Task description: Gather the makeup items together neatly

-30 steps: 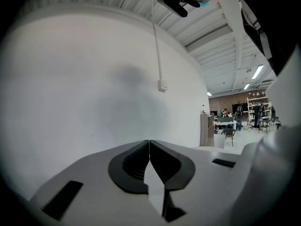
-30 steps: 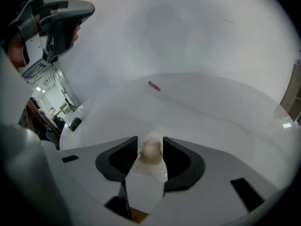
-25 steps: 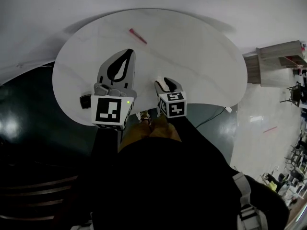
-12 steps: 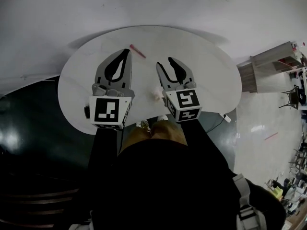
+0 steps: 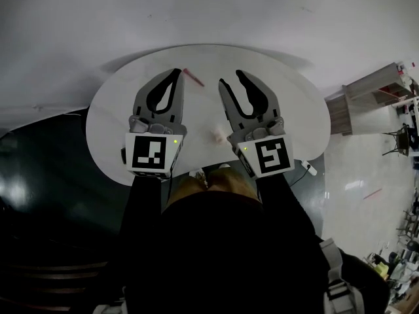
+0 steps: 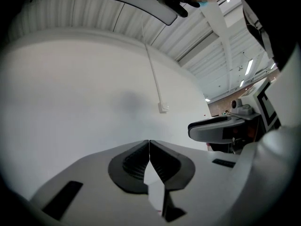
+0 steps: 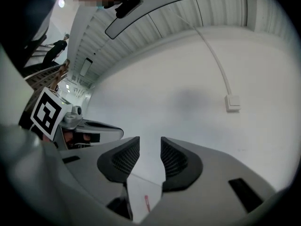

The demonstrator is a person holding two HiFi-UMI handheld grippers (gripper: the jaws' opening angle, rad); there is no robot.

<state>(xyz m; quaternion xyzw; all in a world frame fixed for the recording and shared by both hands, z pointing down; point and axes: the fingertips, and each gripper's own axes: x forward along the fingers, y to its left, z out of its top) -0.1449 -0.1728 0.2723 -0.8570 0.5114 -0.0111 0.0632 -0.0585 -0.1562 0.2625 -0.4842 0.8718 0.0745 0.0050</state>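
A dark item (image 5: 122, 156) at the table's (image 5: 294, 103) left edge is half hidden. The left gripper (image 5: 175, 72) has its jaws together, empty. Upper centre lies a red stick (image 5: 194, 77), probably light, stiff and apt to roll: pinch it mid-length. A pale lump (image 5: 216, 135) is too small to name. The right gripper (image 5: 232, 77) has just been closing its jaws, which stand apart with nothing between them.

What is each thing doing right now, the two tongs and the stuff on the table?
Left tongs: shut, empty.
Right tongs: open, empty, just been closing a bit.
Red stick: lying flat on the table, untouched.
Small pale item: resting on the table, untouched.
Black item: at the table's edge, half hidden.
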